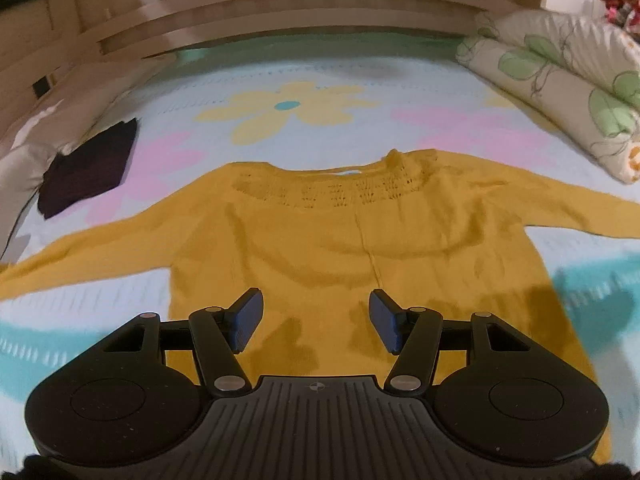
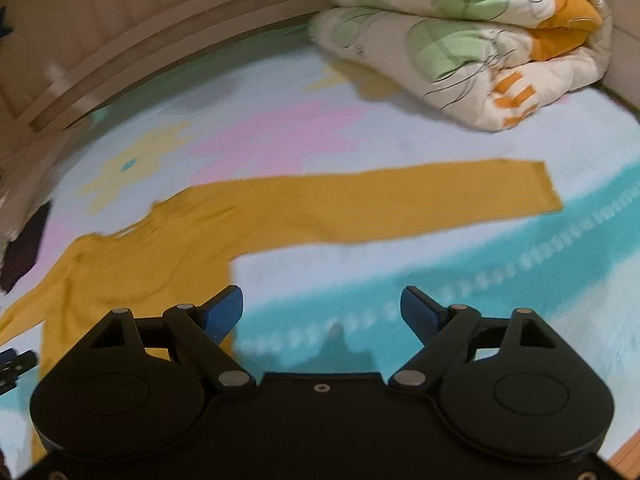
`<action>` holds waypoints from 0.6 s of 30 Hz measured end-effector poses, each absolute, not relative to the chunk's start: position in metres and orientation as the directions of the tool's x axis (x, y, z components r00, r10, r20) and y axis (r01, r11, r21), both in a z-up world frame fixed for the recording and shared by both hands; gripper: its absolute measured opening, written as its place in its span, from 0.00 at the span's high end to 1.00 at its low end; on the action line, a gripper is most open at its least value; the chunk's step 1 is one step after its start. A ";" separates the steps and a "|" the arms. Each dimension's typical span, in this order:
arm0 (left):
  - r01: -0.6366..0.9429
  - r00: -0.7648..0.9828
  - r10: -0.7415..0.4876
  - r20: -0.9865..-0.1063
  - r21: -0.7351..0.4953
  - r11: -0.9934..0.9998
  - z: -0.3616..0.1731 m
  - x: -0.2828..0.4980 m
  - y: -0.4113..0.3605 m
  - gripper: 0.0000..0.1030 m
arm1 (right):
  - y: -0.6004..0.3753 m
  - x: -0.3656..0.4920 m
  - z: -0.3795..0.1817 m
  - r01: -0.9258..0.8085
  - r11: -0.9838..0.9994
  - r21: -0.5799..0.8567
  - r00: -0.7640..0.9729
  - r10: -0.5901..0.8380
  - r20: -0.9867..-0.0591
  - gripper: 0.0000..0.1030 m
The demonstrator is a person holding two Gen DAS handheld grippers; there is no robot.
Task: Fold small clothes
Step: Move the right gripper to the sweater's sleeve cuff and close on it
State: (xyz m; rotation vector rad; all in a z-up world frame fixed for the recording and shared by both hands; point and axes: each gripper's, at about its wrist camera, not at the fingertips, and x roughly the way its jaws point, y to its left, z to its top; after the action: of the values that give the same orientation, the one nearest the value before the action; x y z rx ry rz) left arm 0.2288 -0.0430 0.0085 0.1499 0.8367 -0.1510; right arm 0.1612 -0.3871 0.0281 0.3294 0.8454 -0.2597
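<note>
Floral bedsheet (image 1: 360, 80), yellow sweater (image 1: 340, 240) spread, right view alone shows cuff (image 2: 544, 188), both jaws released.

My bed (image 1: 320, 80) wears a pale blue sheet printed with yellow and pink flowers and teal bands. Flat on it lies a mustard knitted sweater (image 1: 340, 248), sleeves spread wide to both sides. A folded dark garment (image 1: 88, 168) sits near the left edge by a pillow, and a rolled floral quilt (image 2: 460, 40) rests at the far right.

Bedroom: bed (image 1: 320, 80), wooden headboard (image 1: 280, 4), folded quilt (image 2: 460, 40).
</note>
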 end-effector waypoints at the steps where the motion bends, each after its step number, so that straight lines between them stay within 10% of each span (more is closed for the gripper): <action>1: 0.194 0.653 -0.075 -0.754 0.071 0.978 0.005 0.235 -0.045 0.44 | -0.397 0.166 0.025 0.352 0.917 0.187 0.642 -0.091 -0.761 0.18; 18: 0.164 0.519 -0.041 -0.854 0.053 0.985 -0.065 0.296 -0.043 0.45 | -0.538 0.196 -0.021 0.616 0.756 0.222 0.605 -0.273 -0.748 0.34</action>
State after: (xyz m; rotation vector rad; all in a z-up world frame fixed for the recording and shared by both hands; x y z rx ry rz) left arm 0.2960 -0.0433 -0.0653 0.1327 1.0190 -0.1233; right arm 0.1960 -0.5382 -0.0207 0.4948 0.7603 -0.5388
